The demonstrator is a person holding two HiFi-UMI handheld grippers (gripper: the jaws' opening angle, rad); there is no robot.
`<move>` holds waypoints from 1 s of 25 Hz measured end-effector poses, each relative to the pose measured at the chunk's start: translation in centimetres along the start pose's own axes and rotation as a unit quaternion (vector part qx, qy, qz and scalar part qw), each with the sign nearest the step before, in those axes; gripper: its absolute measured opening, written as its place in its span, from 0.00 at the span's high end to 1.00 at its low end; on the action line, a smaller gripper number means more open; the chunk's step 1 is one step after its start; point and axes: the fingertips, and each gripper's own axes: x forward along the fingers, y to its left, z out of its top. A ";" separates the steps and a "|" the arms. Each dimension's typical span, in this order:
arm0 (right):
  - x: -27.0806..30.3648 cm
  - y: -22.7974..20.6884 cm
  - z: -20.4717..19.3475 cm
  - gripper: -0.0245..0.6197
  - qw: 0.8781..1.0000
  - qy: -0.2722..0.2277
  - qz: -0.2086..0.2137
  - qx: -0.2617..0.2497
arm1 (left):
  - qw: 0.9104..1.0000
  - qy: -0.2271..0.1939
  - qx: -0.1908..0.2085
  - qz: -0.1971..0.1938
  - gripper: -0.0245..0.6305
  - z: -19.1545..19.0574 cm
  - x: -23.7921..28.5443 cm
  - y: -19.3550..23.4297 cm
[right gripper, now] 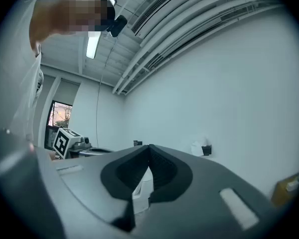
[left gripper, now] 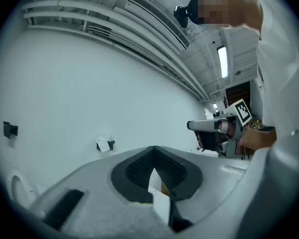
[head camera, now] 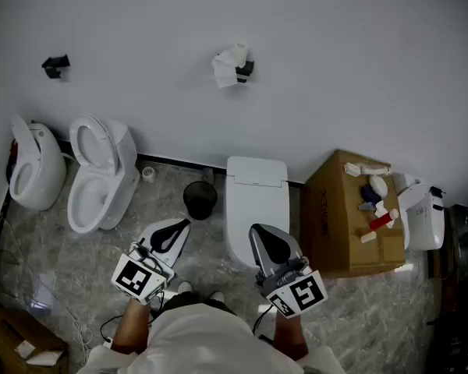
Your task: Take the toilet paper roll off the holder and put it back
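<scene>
A white toilet paper roll [head camera: 231,68] with a loose hanging sheet sits on a black holder [head camera: 246,68] high on the pale wall. It also shows small and far off in the left gripper view [left gripper: 103,144] and in the right gripper view [right gripper: 197,148]. My left gripper [head camera: 186,224] and right gripper [head camera: 255,230] are held low near the person's body, well short of the wall, pointing toward it. Each has its jaws closed together with nothing between them. The left gripper's jaw tips [left gripper: 154,149] and the right gripper's [right gripper: 149,148] both meet.
A second black holder [head camera: 55,65] on the wall at left is bare. Two open toilets [head camera: 101,174] [head camera: 31,162] stand at left, and a closed white toilet [head camera: 255,201] straight ahead. A black bin [head camera: 200,199] and a cardboard box [head camera: 339,216] carrying small items flank it.
</scene>
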 end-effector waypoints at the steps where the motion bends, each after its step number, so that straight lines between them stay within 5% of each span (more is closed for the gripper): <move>1: 0.0 -0.1 0.0 0.95 1.000 0.001 -0.002 -0.002 | 1.000 0.000 0.000 -0.001 0.96 0.1 0.1 0.0; 25: -0.6 -0.1 -1.2 0.95 0.999 0.027 -0.011 -0.027 | 1.000 0.014 0.003 -0.016 0.96 -0.7 0.4 -1.3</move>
